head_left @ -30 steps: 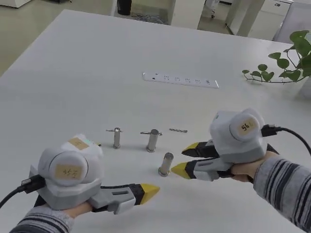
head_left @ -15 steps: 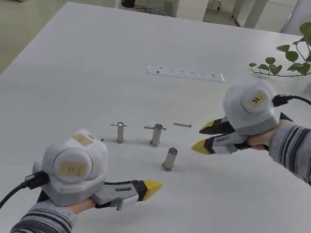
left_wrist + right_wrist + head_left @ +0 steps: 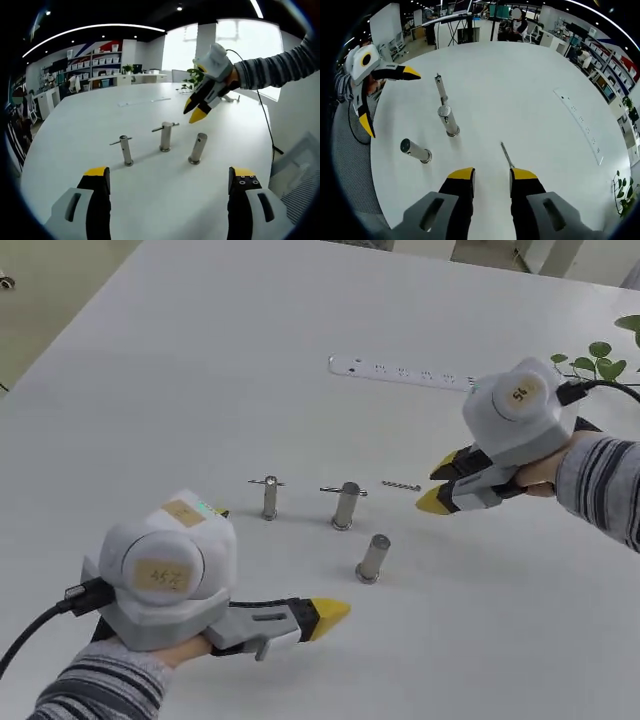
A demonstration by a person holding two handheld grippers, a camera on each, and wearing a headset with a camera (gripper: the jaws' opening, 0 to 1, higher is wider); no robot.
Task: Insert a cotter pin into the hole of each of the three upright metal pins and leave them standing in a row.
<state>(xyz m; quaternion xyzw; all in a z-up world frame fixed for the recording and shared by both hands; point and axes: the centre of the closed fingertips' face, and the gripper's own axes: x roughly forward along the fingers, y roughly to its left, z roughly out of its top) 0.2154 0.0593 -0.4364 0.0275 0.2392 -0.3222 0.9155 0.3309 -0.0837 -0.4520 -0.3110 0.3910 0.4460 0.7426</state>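
**Last cotter pin lies just ahead of the right tongs**

Head view: the left pin and the middle pin stand upright on the white worktop, each with a cotter pin already through its head. The bare pin stands nearer to us, out of line with those two. The loose cotter pin lies flat between the middle pin and the right tongs, whose yellow tips are parted and carry nothing. The left tongs hang low at the near left. A power strip lies well beyond.

Left gripper view: the left tongs are spread wide with nothing between the jaws. All three pins stand ahead, the bare pin rightmost, and the right tongs hover beyond it.

Right gripper view: the right tongs show a modest gap, empty. The loose cotter pin lies just ahead of it, nearer the right-hand jaw and running roughly along the jaws.

We judge the step in hand to be picking up that pin. It is thin and lies flat, so we would bring the tips right down to the worktop and turn the wrist so the jaws cross the shank rather than run along it. We would grip near one end — leaving the rest free to enter the hole. We cannot tell which end is the head. The left tongs could steady the bare pin.
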